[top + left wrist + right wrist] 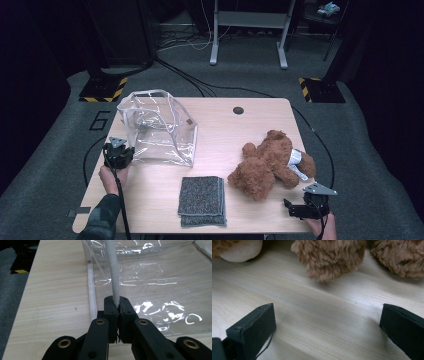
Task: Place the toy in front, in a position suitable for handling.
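So the left gripper (118, 307) had its jaws pinched tight on the white corded edge (112, 272) of the clear plastic bag (157, 127), right at the bag's near left corner, and in the left gripper view you could see that trim running up out of the pads with the glossy plastic spreading off to the right over the table (260, 125). The bag itself was standing up on the left half of the table, mouth looking open and puffed out, nothing inside it as far as I could tell. Over on the other side, the right gripper (327, 330) had its jaws spread wide apart with bare wood between them, parked low at the near right corner just short of the brown teddy bear (272, 162), whose fuzzy paws filled the top of the right gripper view. The bear was lying on its side, well apart from the bag, and a folded grey cloth (202, 200) sat between the two at the near edge, untouched. My read: this looked like the very start of packing stuff into the bag. The bag was being held, which was basically the only part done. Grabbing the bear, moving it across and dropping it in were all still to go, probably the cloth too.
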Available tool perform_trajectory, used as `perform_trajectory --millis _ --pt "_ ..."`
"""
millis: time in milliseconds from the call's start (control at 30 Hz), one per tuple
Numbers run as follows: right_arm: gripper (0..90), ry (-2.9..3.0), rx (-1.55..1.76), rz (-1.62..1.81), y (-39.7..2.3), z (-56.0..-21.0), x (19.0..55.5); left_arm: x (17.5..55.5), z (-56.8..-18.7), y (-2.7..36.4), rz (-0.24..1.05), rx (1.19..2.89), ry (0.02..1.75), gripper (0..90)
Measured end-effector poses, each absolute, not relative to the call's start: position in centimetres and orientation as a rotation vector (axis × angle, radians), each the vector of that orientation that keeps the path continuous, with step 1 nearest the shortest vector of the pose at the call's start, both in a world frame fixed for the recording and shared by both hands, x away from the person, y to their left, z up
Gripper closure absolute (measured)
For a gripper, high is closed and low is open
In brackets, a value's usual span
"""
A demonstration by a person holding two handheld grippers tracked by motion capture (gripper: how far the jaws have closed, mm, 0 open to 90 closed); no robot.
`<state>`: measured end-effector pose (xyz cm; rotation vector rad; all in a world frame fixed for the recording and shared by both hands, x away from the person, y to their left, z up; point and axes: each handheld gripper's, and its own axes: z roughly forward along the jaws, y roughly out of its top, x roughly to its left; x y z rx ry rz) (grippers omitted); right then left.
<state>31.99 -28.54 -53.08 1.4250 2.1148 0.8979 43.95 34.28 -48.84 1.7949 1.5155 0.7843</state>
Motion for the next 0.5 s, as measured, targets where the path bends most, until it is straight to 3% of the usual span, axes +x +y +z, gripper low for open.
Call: perform_trajectory --millis 500 --pt "0.0 2.112 1.428 0.895 -28.5 -53.1 32.0 43.0 -48.7 36.7 0.857 1.728 1.656 86.2"
